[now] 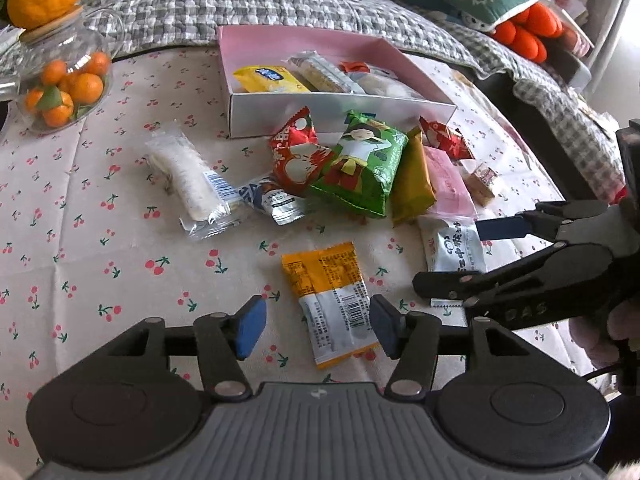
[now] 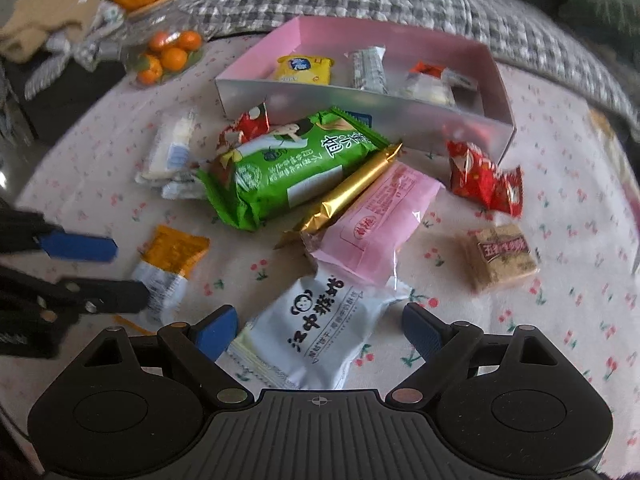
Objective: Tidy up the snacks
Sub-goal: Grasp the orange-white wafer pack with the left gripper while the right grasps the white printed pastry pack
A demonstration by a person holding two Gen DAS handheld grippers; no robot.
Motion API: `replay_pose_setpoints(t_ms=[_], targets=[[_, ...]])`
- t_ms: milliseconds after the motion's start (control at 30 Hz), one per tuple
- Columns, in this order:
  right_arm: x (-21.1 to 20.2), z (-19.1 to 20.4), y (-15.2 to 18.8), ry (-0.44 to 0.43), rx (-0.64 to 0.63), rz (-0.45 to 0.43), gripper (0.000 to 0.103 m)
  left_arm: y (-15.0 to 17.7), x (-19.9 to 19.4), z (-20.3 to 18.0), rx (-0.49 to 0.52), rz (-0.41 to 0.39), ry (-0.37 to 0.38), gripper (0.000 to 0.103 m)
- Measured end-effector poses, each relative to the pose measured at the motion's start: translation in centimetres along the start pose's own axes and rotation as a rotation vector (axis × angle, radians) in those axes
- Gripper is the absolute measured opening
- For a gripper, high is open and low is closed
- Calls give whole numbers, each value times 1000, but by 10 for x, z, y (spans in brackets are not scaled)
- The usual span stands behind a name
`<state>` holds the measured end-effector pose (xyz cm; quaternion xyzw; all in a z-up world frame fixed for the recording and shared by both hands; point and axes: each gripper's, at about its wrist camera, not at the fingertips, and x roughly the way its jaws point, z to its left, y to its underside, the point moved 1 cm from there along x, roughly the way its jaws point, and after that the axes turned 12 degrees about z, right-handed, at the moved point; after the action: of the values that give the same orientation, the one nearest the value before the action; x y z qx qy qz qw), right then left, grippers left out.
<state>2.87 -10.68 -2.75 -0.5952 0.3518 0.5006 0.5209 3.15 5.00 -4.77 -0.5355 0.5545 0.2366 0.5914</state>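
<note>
The left gripper (image 1: 318, 326) stands open, its two blue pads on either side of the orange and white packet (image 1: 332, 304), which lies flat on the cherry-print tablecloth (image 1: 100, 248); the pads do not press on it. The right gripper (image 2: 320, 332) is also open and straddles the near end of the white packet (image 2: 316, 332), which lies partly under the pink packet (image 2: 372, 220). Neither gripper holds anything. The pink box (image 1: 340, 114) sits at the far side of the pile and already contains several snacks. Judged from this layout, the step in hand is to pick up one packet with each gripper and carry it to the box. Lower each gripper until the pads flank the body of the packet, not only the crimped edge, then close firmly; thin wrappers are likely to slip or crumple. Draw the white packet toward the near side before lifting, so that the pink packet and the gold packet (image 2: 348, 188) are not dragged along. Keep the two grippers apart, as they work close to each other here.
</note>
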Motion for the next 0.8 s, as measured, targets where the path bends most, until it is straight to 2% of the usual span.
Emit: replay_pose_setpoints(t_ms=[67, 133, 433, 667, 800], targets=[[0, 0, 2, 7, -23, -4, 92, 0, 1, -2, 4, -7, -4, 64], [-1, -6, 4, 3, -20, 4, 92, 1, 3, -5, 15, -10, -12, 66], [-9, -39, 22, 3, -26, 1, 92, 5, 19, -22, 72, 15, -42, 73], [-7, -32, 19, 5, -28, -6, 91, 6, 22, -28, 87, 2, -77, 73], [-6, -23, 17, 5, -52, -13, 89, 7, 21, -27, 82, -7, -90, 68]])
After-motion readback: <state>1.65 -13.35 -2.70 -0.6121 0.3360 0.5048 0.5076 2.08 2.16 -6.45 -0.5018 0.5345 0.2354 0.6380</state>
